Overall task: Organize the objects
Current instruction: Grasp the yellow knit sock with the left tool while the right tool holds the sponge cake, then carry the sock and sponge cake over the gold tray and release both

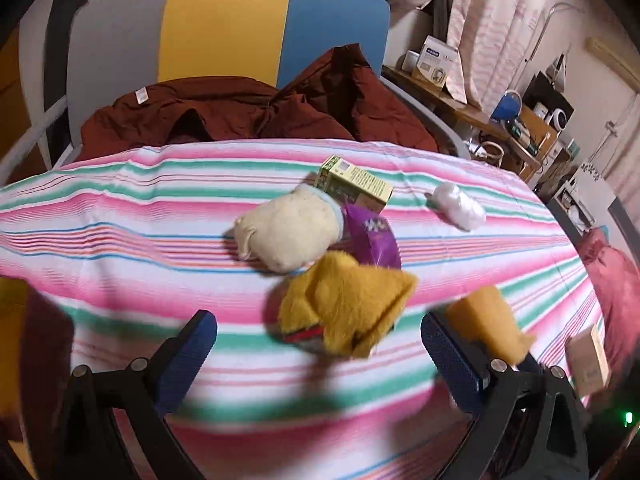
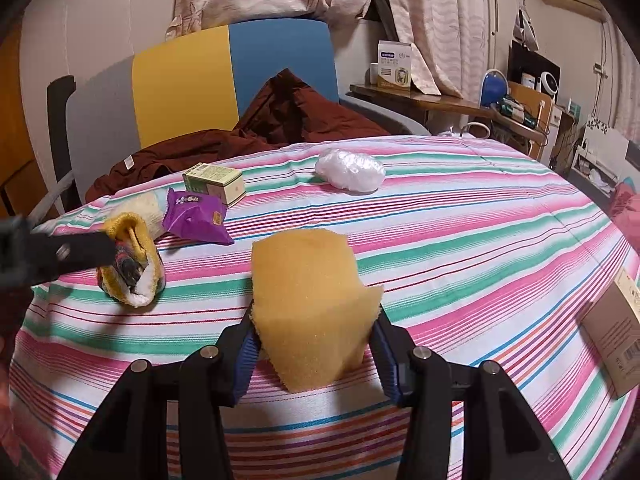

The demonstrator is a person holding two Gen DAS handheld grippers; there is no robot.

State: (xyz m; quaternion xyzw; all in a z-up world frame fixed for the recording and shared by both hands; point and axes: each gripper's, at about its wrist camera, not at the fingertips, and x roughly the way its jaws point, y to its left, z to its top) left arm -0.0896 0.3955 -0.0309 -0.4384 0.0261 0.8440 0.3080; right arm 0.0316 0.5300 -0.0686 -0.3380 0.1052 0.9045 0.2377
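Note:
My right gripper (image 2: 316, 344) is shut on a yellow sponge cloth (image 2: 308, 300) and holds it above the striped table (image 2: 480, 240); the cloth also shows in the left wrist view (image 1: 484, 320). My left gripper (image 1: 320, 340) is open just above a yellow fuzzy sock (image 1: 344, 304), which also shows in the right wrist view (image 2: 132, 264). Behind the sock lie a cream sock (image 1: 288, 232), a purple snack packet (image 1: 372, 240), a green box (image 1: 356, 184) and a white plastic bundle (image 1: 456, 204).
A brown cardboard box (image 2: 616, 328) lies at the table's right edge. A chair (image 1: 224, 24) draped with a dark red garment (image 1: 256, 116) stands behind the table. A cluttered wooden desk (image 2: 440, 100) is at the back right.

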